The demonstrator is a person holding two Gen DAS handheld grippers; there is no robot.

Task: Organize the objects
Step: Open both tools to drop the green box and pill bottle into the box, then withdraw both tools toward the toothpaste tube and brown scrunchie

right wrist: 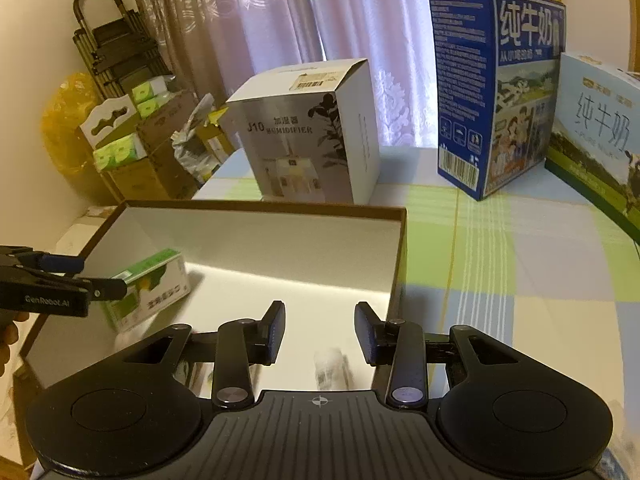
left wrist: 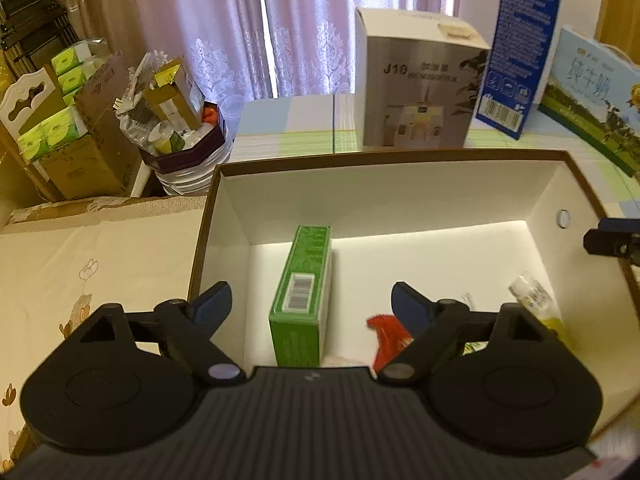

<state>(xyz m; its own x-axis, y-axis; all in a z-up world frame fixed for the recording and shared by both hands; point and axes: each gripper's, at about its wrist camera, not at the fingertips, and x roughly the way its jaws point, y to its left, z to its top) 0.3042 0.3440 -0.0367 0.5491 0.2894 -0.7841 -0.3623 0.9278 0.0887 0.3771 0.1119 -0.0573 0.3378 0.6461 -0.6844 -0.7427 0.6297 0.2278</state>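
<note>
Inside open box (left wrist: 224, 216): green carton (left wrist: 304, 292), lying free.

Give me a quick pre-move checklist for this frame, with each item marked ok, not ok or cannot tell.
1. Left gripper open and empty: ok.
2. Right gripper open and empty: ok.
3. Green box inside the open box: ok.
4. Small bottle inside the open box: ok.
5. Red item identified: cannot tell, partly hidden by a finger.
6. Anything on the table left to sort: cannot tell.
</note>
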